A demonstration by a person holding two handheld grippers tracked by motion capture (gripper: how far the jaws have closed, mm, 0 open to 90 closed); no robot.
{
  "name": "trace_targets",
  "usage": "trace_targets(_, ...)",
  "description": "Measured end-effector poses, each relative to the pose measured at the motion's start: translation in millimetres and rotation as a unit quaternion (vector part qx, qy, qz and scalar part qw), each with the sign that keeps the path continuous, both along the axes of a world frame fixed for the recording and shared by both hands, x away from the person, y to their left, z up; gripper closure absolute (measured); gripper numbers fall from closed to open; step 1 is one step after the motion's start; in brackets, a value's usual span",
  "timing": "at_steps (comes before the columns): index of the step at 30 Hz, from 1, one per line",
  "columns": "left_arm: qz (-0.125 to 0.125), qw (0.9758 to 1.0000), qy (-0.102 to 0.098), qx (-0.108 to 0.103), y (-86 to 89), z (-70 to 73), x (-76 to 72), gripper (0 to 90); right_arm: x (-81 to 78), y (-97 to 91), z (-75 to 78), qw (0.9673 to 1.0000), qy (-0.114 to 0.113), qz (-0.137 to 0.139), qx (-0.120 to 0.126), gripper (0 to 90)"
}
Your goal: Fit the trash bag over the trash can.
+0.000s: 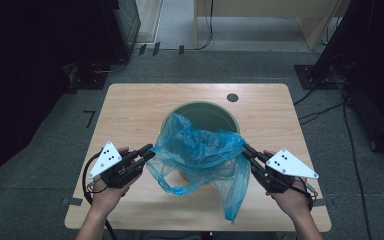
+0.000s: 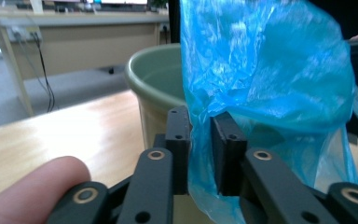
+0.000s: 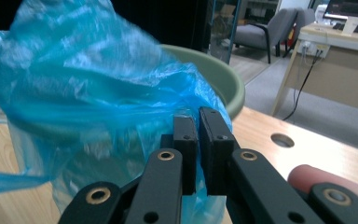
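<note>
A blue plastic bag (image 1: 200, 150) is draped over the near rim of a green round bin (image 1: 205, 106) in the middle of the wooden table (image 1: 130, 110). Part of it hangs down toward the table's front edge. My left gripper (image 1: 149, 151) is at the bag's left edge. In the left gripper view its jaws (image 2: 199, 135) stand a little apart, and the bag's film (image 2: 261, 70) runs loosely through the gap. My right gripper (image 1: 246, 151) is at the bag's right edge, and its jaws (image 3: 198, 126) are pinched on the film (image 3: 74, 84).
A round hole (image 1: 232, 97) is in the table's far right part. Beyond the table are grey floor, cables, black stands and a wooden desk (image 1: 260, 10). Bare tabletop lies left and right of the bin.
</note>
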State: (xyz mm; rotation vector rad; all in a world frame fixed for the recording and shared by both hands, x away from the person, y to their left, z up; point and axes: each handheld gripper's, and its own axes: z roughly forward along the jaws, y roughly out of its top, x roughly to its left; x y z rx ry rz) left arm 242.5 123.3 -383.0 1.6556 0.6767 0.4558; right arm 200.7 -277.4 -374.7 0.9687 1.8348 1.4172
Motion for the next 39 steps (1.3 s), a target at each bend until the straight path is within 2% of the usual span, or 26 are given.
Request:
trace_targets(3, -0.004, 0.9997, -0.016, -0.02, 1.6, 2.8, -2.4, 67.4, 0.0, 2.0, 5.4, 0.9998, -0.015, 0.01, 0.008, 84.3)
trace_targets(5, -0.003, 0.9996, -0.024, -0.016, 2.7, 3.6, -4.0, 61.5, -0.6, 2.1, 7.3, 0.9995, -0.026, 0.015, 0.008, 83.5)
trace_targets(9, -0.015, 0.9989, -0.039, -0.02, 4.6, 4.8, -7.0, 59.5, -0.8, 0.3, 8.1, 0.9993, -0.028, 0.022, 0.011, 81.2)
trace_targets(12, -0.038, 0.9976, -0.052, -0.024, 5.3, 5.5, -11.1, 56.6, -4.1, -0.9, 8.6, 0.9983, -0.043, 0.038, 0.013, 74.6)
trace_targets(14, -0.046, 0.997, -0.058, -0.022, 4.4, 5.5, -12.2, 52.4, -5.5, -0.9, 8.6, 0.9977, -0.051, 0.043, 0.013, 74.1)
trace_targets(17, -0.051, 0.9967, -0.06, -0.02, 2.6, 6.3, -11.8, 54.3, -4.7, 0.2, 8.2, 0.9977, -0.05, 0.044, 0.007, 81.1)
trace_targets(20, -0.058, 0.9962, -0.055, -0.034, 2.1, 8.1, -9.6, 64.7, -4.0, 2.3, 8.6, 0.9972, -0.05, 0.055, 0.0, 90.0)
trace_targets(23, -0.07, 0.9941, -0.038, -0.074, 4.4, 11.0, -5.6, 69.9, -5.0, 5.1, 10.3, 0.9965, -0.053, 0.065, -0.003, 90.0)
trace_targets(26, -0.048, 0.9937, -0.017, -0.1, 6.2, 13.3, 1.8, 75.2, -3.9, 7.0, 11.6, 0.9969, -0.053, 0.057, -0.005, 90.0)
trace_targets(28, -0.028, 0.9935, 0.001, -0.11, 7.0, 13.4, 9.1, 77.4, -1.0, 7.6, 11.7, 0.9979, -0.044, 0.046, -0.003, 90.0)
trace_targets(32, 0.015, 0.9914, 0.055, -0.118, 1.9, 13.5, 29.9, 78.7, 7.0, 7.6, 11.7, 0.9994, -0.023, 0.025, 0.01, 90.0)
trace_targets(34, 0.032, 0.9908, 0.075, -0.108, -2.8, 14.6, 41.6, 78.7, 12.6, 9.1, 11.6, 0.9998, -0.006, 0.011, 0.013, 90.0)
trace_targets(39, 0.041, 0.9887, 0.11, -0.092, -14.8, 15.8, 71.4, 78.5, 27.2, 10.7, 13.5, 0.9996, 0.013, -0.004, 0.027, 89.9)
